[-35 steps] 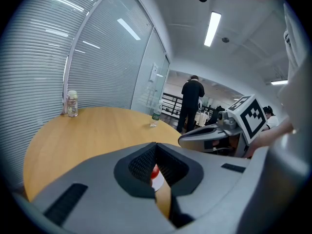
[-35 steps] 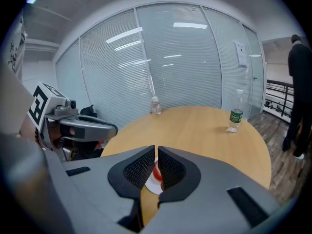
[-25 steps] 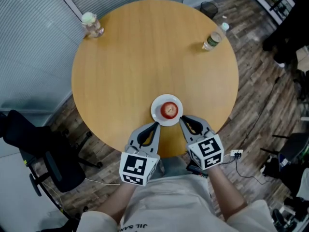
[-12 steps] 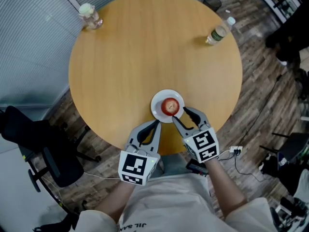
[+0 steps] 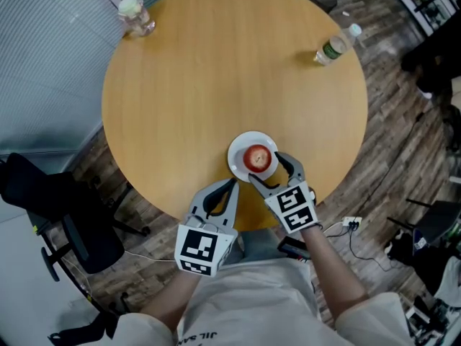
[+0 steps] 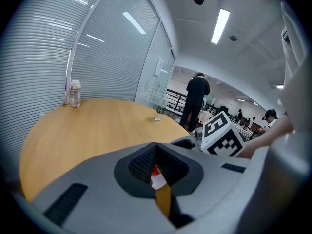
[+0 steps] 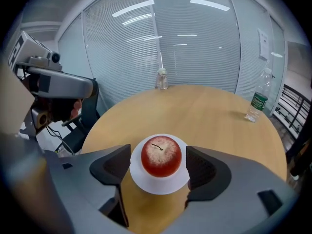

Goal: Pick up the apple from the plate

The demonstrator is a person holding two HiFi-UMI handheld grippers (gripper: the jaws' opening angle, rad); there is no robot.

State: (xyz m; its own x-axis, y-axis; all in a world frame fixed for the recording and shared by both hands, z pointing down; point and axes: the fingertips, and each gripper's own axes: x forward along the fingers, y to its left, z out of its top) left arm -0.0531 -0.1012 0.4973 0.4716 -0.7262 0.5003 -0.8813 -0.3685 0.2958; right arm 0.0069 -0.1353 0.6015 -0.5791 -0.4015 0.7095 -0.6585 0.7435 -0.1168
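Room: glass partition with blinds (image 5: pixel 43 49) on the left, plank floor (image 5: pixel 392 157) on the right. A round wooden worktop (image 5: pixel 216 71) fills the head view. A water bottle (image 5: pixel 335 47) and a lidded jar (image 5: pixel 135 18) stand at its far rim, well apart from the work.

Near edge: a white plate (image 5: pixel 233 163) with the red apple (image 5: pixel 257 157) on its centre, stem up.

The left gripper (image 5: pixel 229 187) hangs just short of the plate, fingers clenched together on nothing.

The right gripper (image 5: pixel 270 170) angles down at the plate from the near right. Its fingers (image 7: pixel 202 168) have just been opening and now stand spread and released, with neither pad touching the fruit.

Key relation: the apple lies straight ahead of the right fingers, centred in their gap, with the fingertips flanking its near side. The fruit is round, so there is no long axis to align.

Judgement: the right hand is better placed. A slight further advance should bring the pads to the apple's widest girth.
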